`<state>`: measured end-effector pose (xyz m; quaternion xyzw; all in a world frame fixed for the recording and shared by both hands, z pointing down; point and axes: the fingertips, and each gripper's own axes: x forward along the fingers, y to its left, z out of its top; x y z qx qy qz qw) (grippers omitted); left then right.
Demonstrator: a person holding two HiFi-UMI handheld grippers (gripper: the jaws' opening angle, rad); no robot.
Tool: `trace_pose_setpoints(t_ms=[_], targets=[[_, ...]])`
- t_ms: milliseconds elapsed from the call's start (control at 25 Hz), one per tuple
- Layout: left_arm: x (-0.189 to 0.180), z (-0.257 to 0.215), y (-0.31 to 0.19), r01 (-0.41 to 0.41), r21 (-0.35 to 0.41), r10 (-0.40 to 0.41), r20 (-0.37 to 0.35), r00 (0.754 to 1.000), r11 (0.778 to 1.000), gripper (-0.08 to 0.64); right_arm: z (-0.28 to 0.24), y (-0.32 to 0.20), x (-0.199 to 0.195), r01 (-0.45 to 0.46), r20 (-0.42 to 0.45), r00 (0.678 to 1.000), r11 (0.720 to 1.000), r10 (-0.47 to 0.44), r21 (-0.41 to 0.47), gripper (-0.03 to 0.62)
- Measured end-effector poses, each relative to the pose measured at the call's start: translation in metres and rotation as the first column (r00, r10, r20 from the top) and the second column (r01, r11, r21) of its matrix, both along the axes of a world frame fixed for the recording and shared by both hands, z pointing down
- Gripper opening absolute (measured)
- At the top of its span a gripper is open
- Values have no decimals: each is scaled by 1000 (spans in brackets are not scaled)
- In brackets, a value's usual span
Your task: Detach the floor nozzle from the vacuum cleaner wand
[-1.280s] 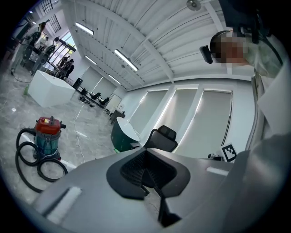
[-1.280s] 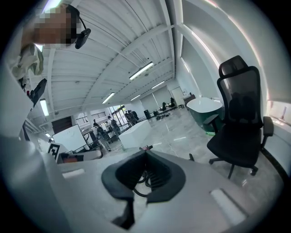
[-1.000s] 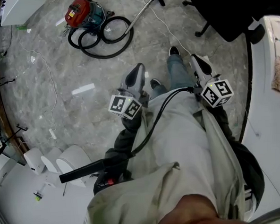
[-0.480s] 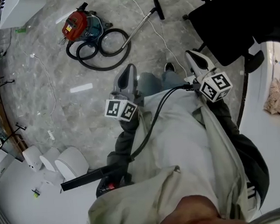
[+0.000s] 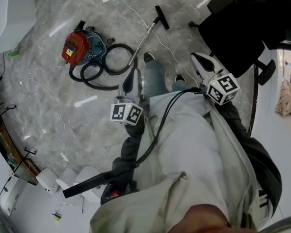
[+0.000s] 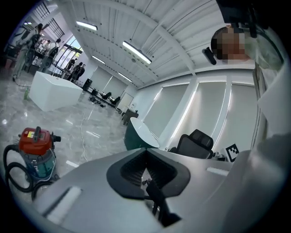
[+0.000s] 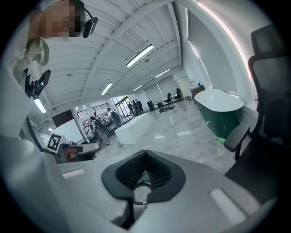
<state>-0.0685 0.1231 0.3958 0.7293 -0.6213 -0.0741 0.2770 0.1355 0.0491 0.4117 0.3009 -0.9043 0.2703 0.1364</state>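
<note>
- One vacuum (image 5: 76,45), red, lies on the floor (image 5: 46,100); its one black hose (image 5: 113,61) is coiled beside it.
- One wand (image 5: 143,39) runs from the hose to one nozzle (image 5: 161,17), black and joined to the wand's far end.
- Two claws are held at chest height, well apart from the nozzle.
- Left claw (image 5: 131,81): pressed together, nothing in it.
- Right claw (image 5: 201,62): pressed together, nothing in it.
- Two shoes (image 5: 148,56) stand near the wand.
</note>
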Motion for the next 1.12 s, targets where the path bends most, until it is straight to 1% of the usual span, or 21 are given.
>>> trace_pose_setpoints(t_ms=[80, 120, 160, 240, 320, 440, 520, 600, 640, 720, 760, 800, 840, 920, 1000, 1120], targets=[[-20, 8, -38, -37, -16, 37, 14, 999, 999, 6, 2, -31, -15, -33, 2, 999, 999, 33, 21, 2], [-31, 13, -56, -48, -29, 49, 34, 998, 998, 9, 4, -47, -23, -45, 7, 999, 999, 45, 24, 2], [-43, 19, -73, -52, -46, 55, 61, 997, 998, 24, 8, -62, -32, -55, 12, 998, 998, 55, 22, 2], [-65, 37, -102, -50, -82, 60, 128, 990, 995, 86, 23, -88, -49, -71, 18, 997, 997, 71, 4, 2], [-79, 67, -125, -49, -114, 68, 168, 983, 992, 95, 51, -108, -62, -74, 2, 997, 997, 74, -20, 2], [-86, 144, -140, -65, -195, 99, 169, 981, 979, 122, 115, -126, -75, -63, -40, 997, 996, 61, -66, 2], [-86, 211, -143, -89, -260, 132, 152, 980, 962, 150, 172, -135, -82, -61, -44, 997, 990, 56, -128, 2], [-81, 287, -140, -131, -323, 186, 145, 972, 937, 191, 232, -139, -85, -68, -26, 998, 975, 64, -214, 2], [-77, 330, -138, -162, -357, 228, 151, 962, 920, 213, 261, -140, -84, -75, -16, 997, 965, 73, -250, 2], [-74, 425, -134, -225, -437, 317, 150, 937, 871, 281, 315, -142, -79, -86, -10, 996, 954, 87, -289, 2], [-75, 472, -135, -247, -478, 349, 137, 927, 843, 284, 341, -143, -75, -90, -14, 996, 952, 90, -294, 2], [-78, 515, -138, -262, -514, 372, 124, 920, 817, 302, 366, -143, -71, -93, -21, 996, 951, 91, -296, 2], [-82, 554, -142, -270, -544, 390, 116, 914, 795, 304, 391, -143, -66, -96, -28, 995, 950, 92, -298, 2], [-85, 619, -149, -285, -593, 432, 119, 894, 753, 304, 437, -146, -56, -106, -38, 994, 946, 99, -305, 2], [-82, 675, -153, -316, -632, 490, 117, 864, 708, 304, 479, -154, -49, -117, -38, 993, 945, 111, -305, 2], [-71, 752, -150, -390, -681, 586, 71, 807, 620, 304, 527, -171, -45, -129, -27, 992, 951, 126, -281, 2]])
